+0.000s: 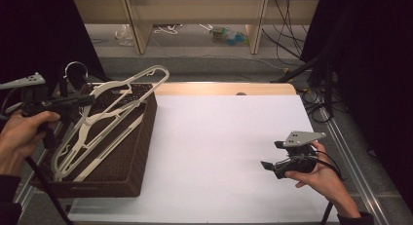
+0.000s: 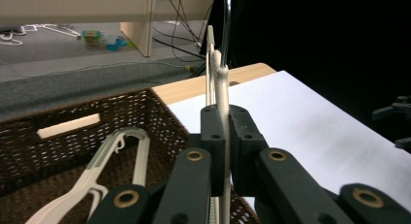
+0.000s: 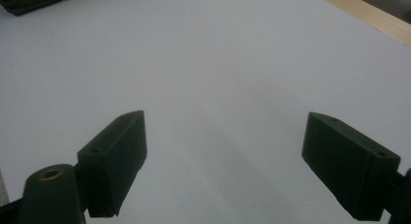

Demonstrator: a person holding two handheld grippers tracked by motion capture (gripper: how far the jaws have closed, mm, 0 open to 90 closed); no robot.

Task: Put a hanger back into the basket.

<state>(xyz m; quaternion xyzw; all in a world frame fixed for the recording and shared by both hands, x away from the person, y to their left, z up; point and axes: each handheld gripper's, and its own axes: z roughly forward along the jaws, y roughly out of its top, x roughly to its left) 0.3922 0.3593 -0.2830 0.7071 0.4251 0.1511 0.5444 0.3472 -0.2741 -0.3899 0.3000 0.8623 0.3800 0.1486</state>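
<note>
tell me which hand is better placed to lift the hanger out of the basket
Left. The left gripper is already shut on the hanger over the basket; the right gripper is open, far across the white sheet.

Hangers (image 1: 92, 130) in basket (image 1: 122, 171), table (image 1: 219, 152) left

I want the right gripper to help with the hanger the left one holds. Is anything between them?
Nothing visible: bare white table lies between the open right gripper and the hanger, which the left gripper clamps over the basket.
</note>
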